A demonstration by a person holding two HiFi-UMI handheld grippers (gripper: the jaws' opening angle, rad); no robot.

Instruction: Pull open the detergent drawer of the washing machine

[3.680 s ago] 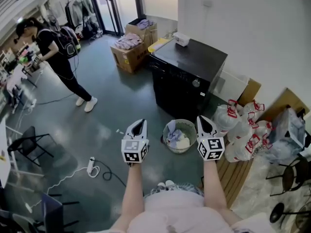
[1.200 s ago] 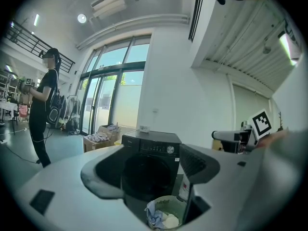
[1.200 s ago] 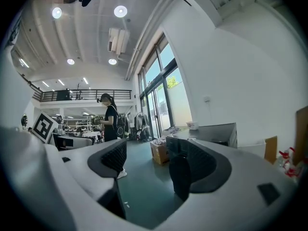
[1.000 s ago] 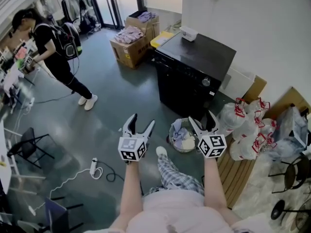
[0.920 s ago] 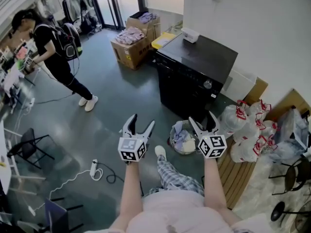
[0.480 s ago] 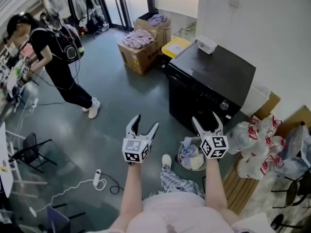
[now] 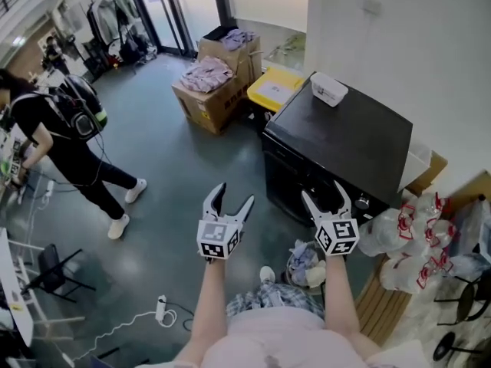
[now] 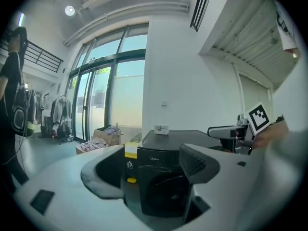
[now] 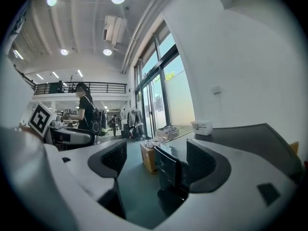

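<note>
Left gripper (image 7: 234,194) and right gripper (image 7: 322,190) hang with jaws spread wide and empty before the black washing machine (image 7: 345,140), which stands against the right wall, its front flush. Bare floor (image 7: 169,175) lies open along its left edge; a laundry basket (image 7: 307,261) crowds its foot.

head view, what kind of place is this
Likely a large open workspace with a laundry corner, not a home: a black washing machine against the white wall, a laundry basket on the grey floor, and cardboard boxes by tall glass doors.
</note>
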